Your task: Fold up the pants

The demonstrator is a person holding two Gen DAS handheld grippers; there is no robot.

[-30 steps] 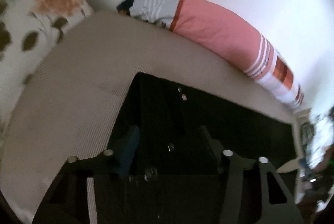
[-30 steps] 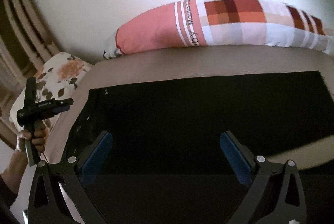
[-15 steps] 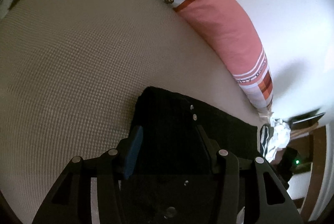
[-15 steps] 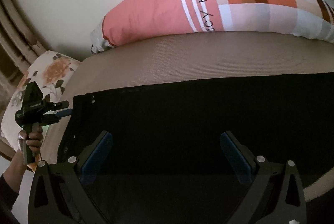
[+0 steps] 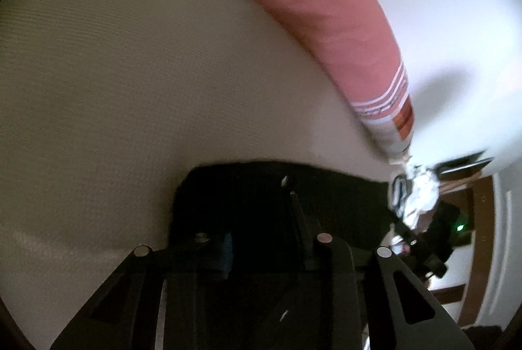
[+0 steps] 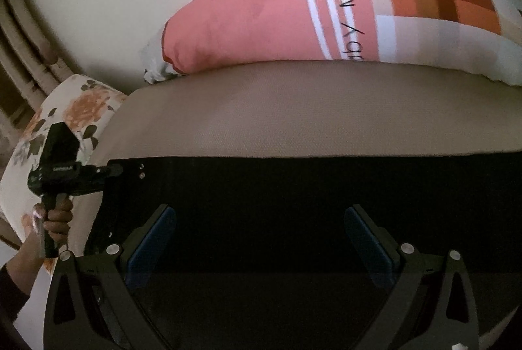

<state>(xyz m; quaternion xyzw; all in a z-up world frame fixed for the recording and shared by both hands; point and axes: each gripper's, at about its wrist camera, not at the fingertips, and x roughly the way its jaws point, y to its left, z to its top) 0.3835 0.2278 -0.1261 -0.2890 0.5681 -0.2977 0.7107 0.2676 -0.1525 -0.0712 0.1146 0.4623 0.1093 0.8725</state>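
Black pants [image 6: 310, 187] lie flat across the beige bed [image 6: 293, 112]; their waist end with small metal studs is at the left. My left gripper [image 5: 261, 219] has its jaws narrowed around the waist edge of the pants [image 5: 248, 190], and it also shows in the right wrist view [image 6: 111, 170] at the pants' left end. My right gripper [image 6: 259, 219] is open wide, low over the middle of the pants, holding nothing.
A long pink, white and checked bolster pillow [image 6: 293, 14] lies along the white wall. A floral pillow [image 6: 65, 121] is at the bed's left end. Crumpled clothes [image 5: 414, 196] and wooden furniture [image 5: 473, 245] stand past the bed's far end.
My left gripper has dropped to the waist end and its jaws have narrowed onto the fabric. My right gripper has moved slightly closer to the pants, still open.
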